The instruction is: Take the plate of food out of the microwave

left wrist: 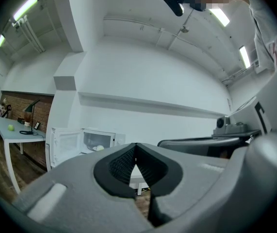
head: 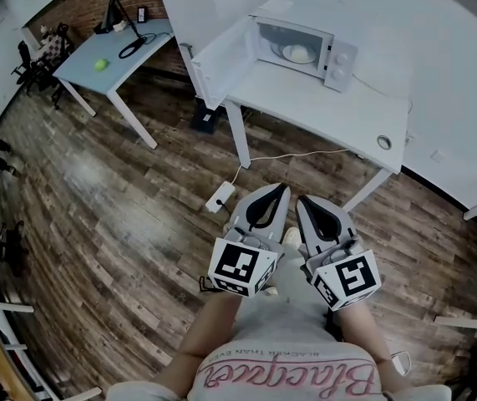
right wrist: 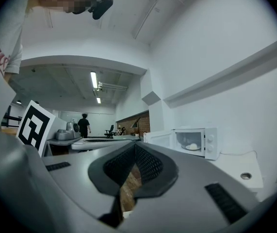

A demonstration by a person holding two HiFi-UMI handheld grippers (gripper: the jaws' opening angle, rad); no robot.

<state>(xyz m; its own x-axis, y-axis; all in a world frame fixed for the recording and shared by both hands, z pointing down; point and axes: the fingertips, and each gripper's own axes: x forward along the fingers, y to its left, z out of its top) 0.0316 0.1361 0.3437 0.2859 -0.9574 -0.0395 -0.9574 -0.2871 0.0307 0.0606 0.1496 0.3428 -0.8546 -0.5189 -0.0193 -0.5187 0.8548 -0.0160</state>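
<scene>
- Where the head view begins at the left, a brick wall backs a pale blue desk with a green ball lying on it.
- Dark wood planks make up the floor, which runs across the whole room.
- A white power strip lies on the planks just in front of the table legs, and its cable trails away to the right.
- Right of the desk and well apart from it, a white table stands against the white wall, with a round grommet near its right front corner.
- The microwave sits at the back of the table; its door is swung wide open to the left.
- The cavity mouth faces out over the table towards the person.
- The plate of food lies flat inside the cavity with a pale mound on it. It looks round, so I cannot tell a long axis.
- The left gripper is held over the floor, well short of the table. It points at the microwave, and its jaws are pressed together on nothing.
- The right gripper is just beside it, aimed the same way. It is likewise clenched and empty.
</scene>
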